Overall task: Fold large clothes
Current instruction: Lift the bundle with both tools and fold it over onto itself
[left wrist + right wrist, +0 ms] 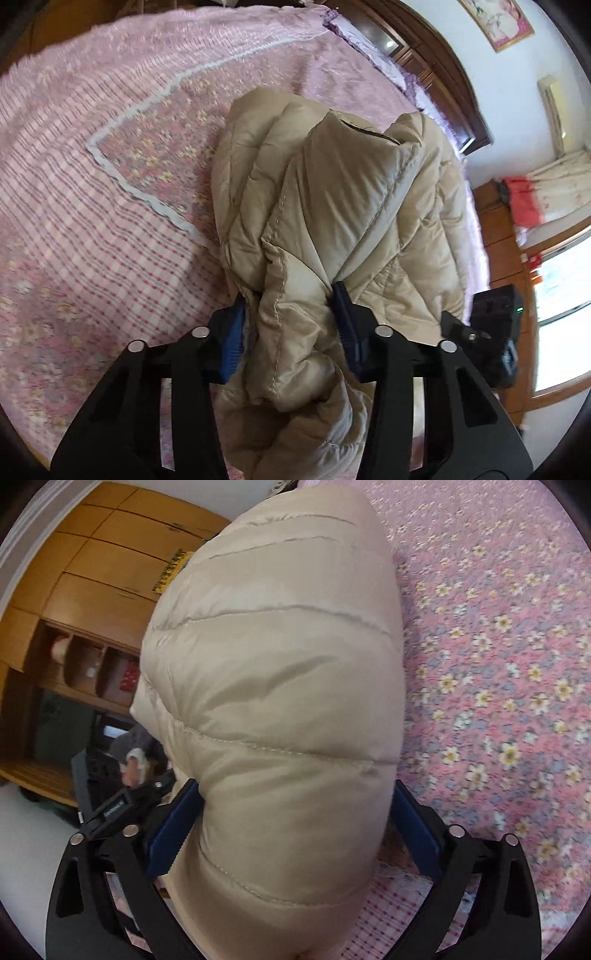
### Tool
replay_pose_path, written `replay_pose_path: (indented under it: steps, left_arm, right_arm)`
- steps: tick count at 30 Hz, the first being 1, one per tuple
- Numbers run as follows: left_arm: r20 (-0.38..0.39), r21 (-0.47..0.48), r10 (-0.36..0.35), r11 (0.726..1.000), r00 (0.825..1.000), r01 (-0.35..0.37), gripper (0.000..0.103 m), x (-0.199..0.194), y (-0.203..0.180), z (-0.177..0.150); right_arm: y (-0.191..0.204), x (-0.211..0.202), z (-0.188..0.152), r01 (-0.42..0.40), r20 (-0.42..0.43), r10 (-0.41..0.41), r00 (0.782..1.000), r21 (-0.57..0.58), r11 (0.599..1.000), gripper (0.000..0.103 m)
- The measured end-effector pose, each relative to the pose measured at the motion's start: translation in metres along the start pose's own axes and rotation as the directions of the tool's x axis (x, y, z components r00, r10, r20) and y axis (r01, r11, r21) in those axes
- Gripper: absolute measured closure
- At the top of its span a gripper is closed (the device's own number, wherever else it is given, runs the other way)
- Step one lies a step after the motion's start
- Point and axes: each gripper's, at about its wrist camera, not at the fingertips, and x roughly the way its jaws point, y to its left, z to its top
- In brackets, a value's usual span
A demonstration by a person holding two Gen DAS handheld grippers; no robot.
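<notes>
Two grippers work one big garment on a bed (92, 258) spread with a pink checked and flowered cover. That garment, a beige quilted puffer jacket (332, 192), lies bunched across the cover near the bed's edge, with a wooden headboard (436, 74) beyond it. Seen from the right wrist, a swollen quilted part of the jacket (266, 701) fills the view, a wooden cabinet (103, 572) showing behind it. The left gripper (291, 328) has its blue pads pinched onto a gathered ridge of the fabric, jaws fairly narrow and gripping. The right gripper (291, 834) stands wide, the puffy bulk sitting between its pads; the left pad seems to touch the fabric, but I cannot tell whether the right one presses, so a firm hold is uncertain. By my reading the step in hand is taking hold of the jacket at two places before a fold. Next, the right jaws probably need to close on the padding, then both hands lift and lay the piece over flat.
</notes>
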Motion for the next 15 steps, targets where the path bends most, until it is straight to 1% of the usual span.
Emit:
replay_pose_path:
  steps: [1,2,3,4,6,8,11,15]
  left_arm:
    - [0.001,-0.02,-0.045,0.999,0.999,0.045,0.063,0.001,0.003,0.0]
    - [0.003,-0.03,-0.075,0.997,0.997,0.075,0.065,0.003,0.003,0.0]
    - [0.013,-0.033,-0.094,0.995,0.996,0.094,0.065,0.003,0.004,-0.001]
    - [0.023,-0.023,-0.099,0.995,0.995,0.099,0.065,0.003,0.002,-0.002]
    - [0.032,-0.018,-0.125,0.992,0.992,0.125,0.066,0.004,-0.001,-0.004]
    - [0.028,-0.022,-0.155,0.988,0.988,0.155,0.066,0.004,-0.005,-0.008]
    - [0.016,-0.011,-0.189,0.982,0.982,0.189,0.068,0.006,-0.021,-0.01]
    - [-0.008,0.016,-0.228,0.973,0.974,0.228,0.068,0.012,-0.05,-0.015]
  right_arm:
    - [-0.001,0.001,0.001,-0.027,0.0,0.027,1.0,0.006,1.0,0.016]
    - [-0.001,-0.001,0.002,-0.048,0.008,0.048,0.999,0.008,0.999,0.021]
    - [0.001,-0.002,0.003,-0.055,0.017,0.055,0.998,0.012,0.998,0.026]
    - [0.001,-0.002,0.003,-0.055,0.017,0.055,0.998,0.012,0.998,0.027]
    - [0.008,-0.008,0.003,-0.059,0.037,0.06,0.998,-0.022,0.998,0.036]
    - [0.014,-0.017,0.003,-0.074,0.057,0.077,0.995,-0.049,0.996,0.039]
    - [0.027,-0.035,-0.002,-0.082,0.094,0.092,0.991,-0.1,0.992,0.041]
    - [0.038,-0.062,-0.008,-0.08,0.136,0.099,0.986,-0.138,0.987,0.042]
